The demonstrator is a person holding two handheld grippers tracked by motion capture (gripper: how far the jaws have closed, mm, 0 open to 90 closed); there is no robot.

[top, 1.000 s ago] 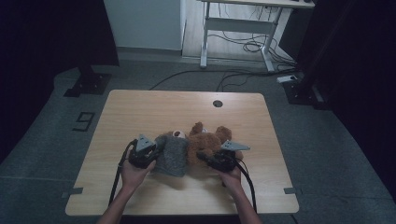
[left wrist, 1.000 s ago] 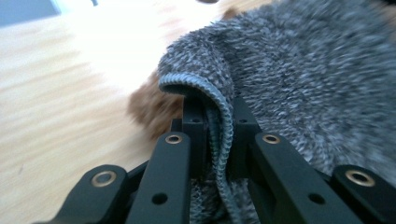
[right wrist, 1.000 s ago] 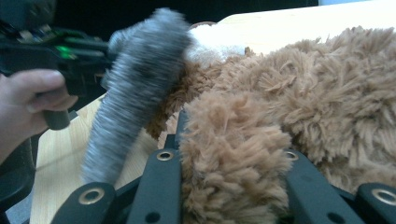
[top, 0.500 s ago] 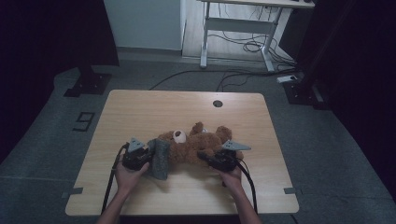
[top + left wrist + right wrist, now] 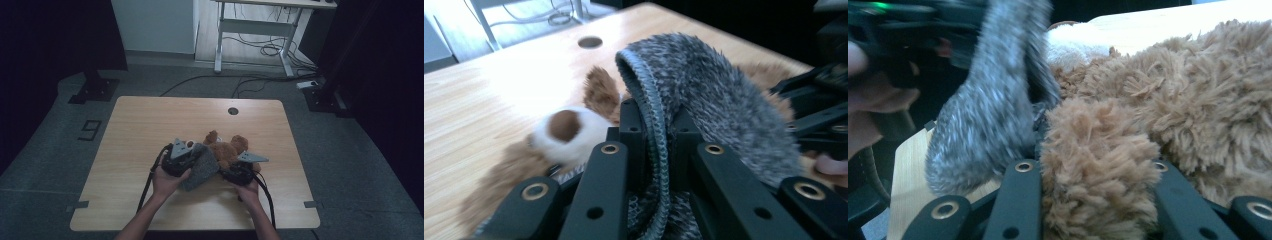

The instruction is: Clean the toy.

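Note:
A brown teddy bear [image 5: 227,149] lies on the wooden table [image 5: 150,125], its white muzzle [image 5: 566,127] facing up. My left gripper [image 5: 189,159] is shut on the hemmed edge of a grey furry garment [image 5: 201,171], which stands up between its jaws [image 5: 655,120] and drapes against the bear's side. My right gripper [image 5: 231,169] is shut on a brown plush limb of the bear [image 5: 1098,170], which fills the gap between its jaws. In the right gripper view the grey garment [image 5: 988,115] hangs just left of that limb. The two grippers are close together.
A round cable hole [image 5: 233,110] sits near the table's far edge. A white desk frame [image 5: 255,30] with floor cables stands beyond the table. Black stands [image 5: 95,85] flank the table on the floor. Bare tabletop lies to the left and far side.
My left gripper swung left with the grey garment, then came back right and slightly up against the bear. The right gripper stayed in place on the bear.

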